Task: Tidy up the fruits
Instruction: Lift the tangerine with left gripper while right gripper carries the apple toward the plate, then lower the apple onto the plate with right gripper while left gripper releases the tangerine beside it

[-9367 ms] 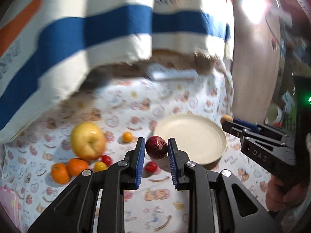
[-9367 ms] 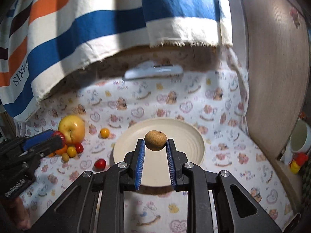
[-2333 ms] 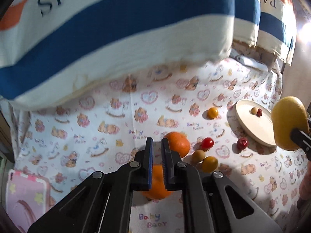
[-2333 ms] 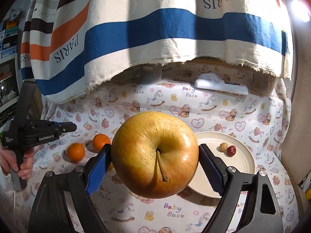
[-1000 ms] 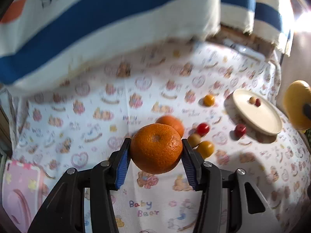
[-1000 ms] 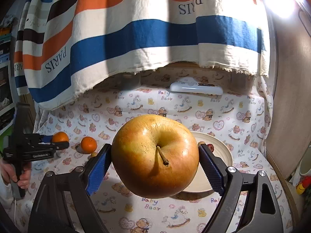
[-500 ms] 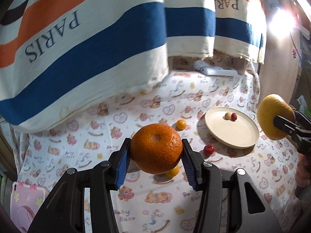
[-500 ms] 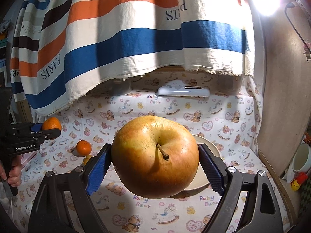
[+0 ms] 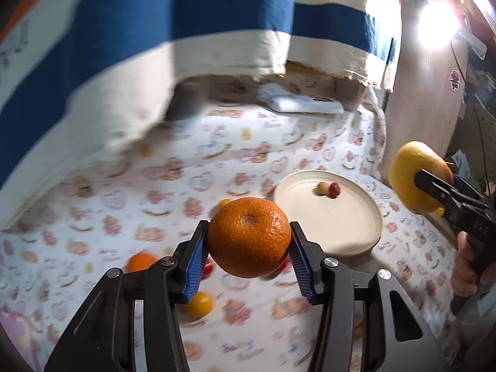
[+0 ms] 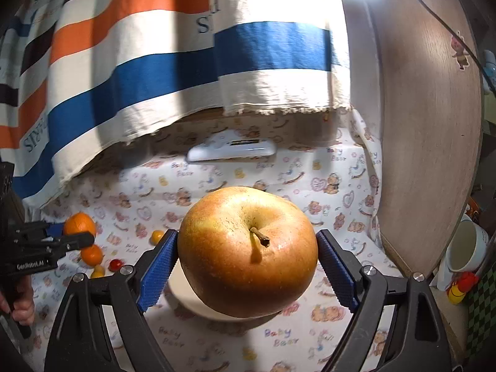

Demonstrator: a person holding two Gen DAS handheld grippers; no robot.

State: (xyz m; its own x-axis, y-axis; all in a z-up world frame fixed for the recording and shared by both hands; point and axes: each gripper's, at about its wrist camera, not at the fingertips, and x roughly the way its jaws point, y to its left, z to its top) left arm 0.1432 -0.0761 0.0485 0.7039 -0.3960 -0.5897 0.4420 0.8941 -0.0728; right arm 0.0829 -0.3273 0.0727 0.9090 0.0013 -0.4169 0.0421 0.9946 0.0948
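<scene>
My left gripper is shut on an orange mandarin, held in the air just left of the cream plate. Two small fruits, a tan one and a dark red one, lie on that plate. My right gripper is shut on a big yellow-red apple above the plate's near edge, hiding most of the plate. In the left wrist view the apple hangs right of the plate. The left gripper with its mandarin shows at the right wrist view's left edge.
On the bear-print cloth lie another mandarin, a yellow tomato, a red tomato and a small orange fruit. A striped towel overhangs the back. A white device lies behind; a wooden panel and mug stand right.
Both grippers have swung right, toward the plate, each keeping its fruit. The plate now looks larger and closer in the left wrist view, and the loose fruits have slid down and left.
</scene>
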